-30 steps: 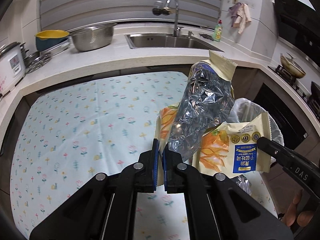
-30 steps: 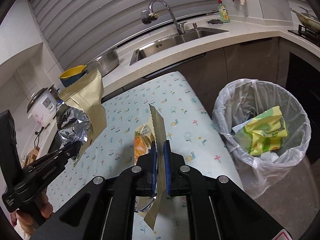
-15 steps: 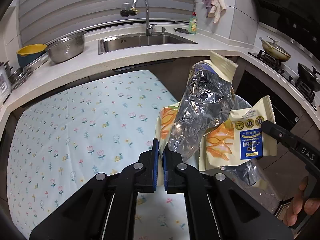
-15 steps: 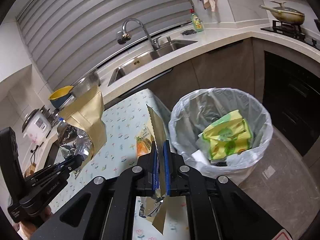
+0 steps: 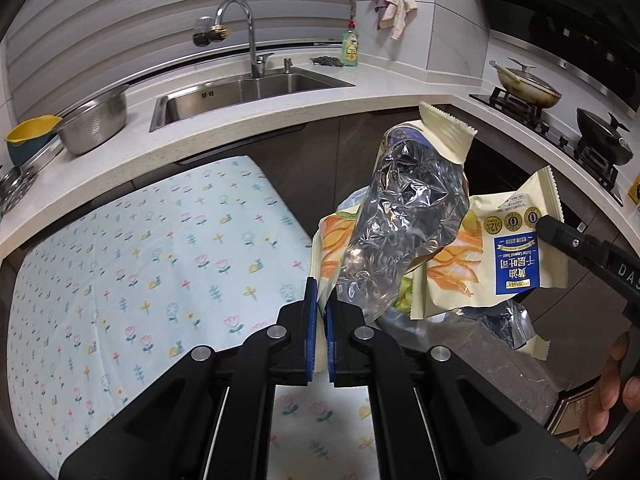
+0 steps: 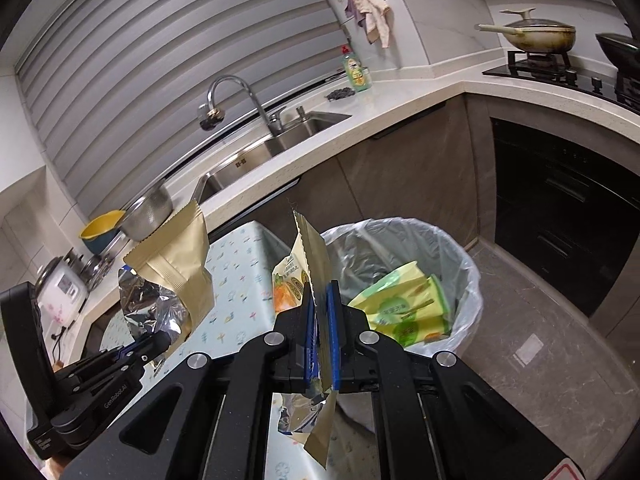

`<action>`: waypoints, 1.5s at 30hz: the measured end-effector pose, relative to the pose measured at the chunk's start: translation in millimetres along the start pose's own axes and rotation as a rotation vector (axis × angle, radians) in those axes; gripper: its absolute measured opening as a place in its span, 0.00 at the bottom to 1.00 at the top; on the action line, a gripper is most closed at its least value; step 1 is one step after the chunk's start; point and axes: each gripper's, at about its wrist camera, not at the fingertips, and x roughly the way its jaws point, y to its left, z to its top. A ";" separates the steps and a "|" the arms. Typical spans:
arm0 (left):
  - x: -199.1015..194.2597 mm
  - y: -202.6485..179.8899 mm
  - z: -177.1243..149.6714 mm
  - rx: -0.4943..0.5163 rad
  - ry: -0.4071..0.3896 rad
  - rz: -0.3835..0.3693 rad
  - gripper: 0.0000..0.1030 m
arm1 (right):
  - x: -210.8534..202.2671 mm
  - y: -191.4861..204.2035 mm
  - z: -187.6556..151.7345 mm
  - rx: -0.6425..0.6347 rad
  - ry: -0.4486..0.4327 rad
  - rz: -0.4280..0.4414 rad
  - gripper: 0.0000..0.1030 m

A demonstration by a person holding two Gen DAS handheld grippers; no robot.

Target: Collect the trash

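My left gripper is shut on a torn cream snack wrapper whose crumpled foil inside faces the camera. To its right, the right gripper holds a second cream wrapper with a blue label. In the right wrist view, my right gripper is shut on that wrapper, seen edge-on. Just beyond it stands a trash bin with a white liner and green-yellow packaging inside. The left gripper holds its gold-and-foil wrapper up at the left.
A table with a floral cloth lies to the left of the bin. Behind runs a white counter with a sink, a steel colander and a soap bottle. Pans sit on a stove at the right. A hand shows at the lower right.
Both grippers have moved right with their wrappers, off the table's middle toward its right edge. In the right wrist view the bin has come nearer and more central.
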 end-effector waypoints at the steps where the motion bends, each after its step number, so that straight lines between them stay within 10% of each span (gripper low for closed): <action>1: 3.9 -4.6 2.6 0.006 0.002 -0.006 0.04 | 0.3 -4.8 2.3 0.004 -0.005 -0.008 0.06; 18: 71.8 -52.3 39.4 0.032 0.065 -0.091 0.08 | 34.4 -40.9 11.7 0.028 0.017 -0.075 0.06; 22: 73.8 -47.7 44.1 -0.005 0.038 -0.042 0.64 | 46.3 -39.6 13.6 0.028 0.034 -0.066 0.15; 31: 62.5 -33.1 41.6 -0.019 0.006 -0.003 0.70 | 43.2 -29.3 13.5 0.006 0.018 -0.059 0.48; 45: 9.4 -18.5 23.7 -0.038 -0.056 0.077 0.85 | 6.5 5.0 -3.5 -0.110 0.007 -0.081 0.73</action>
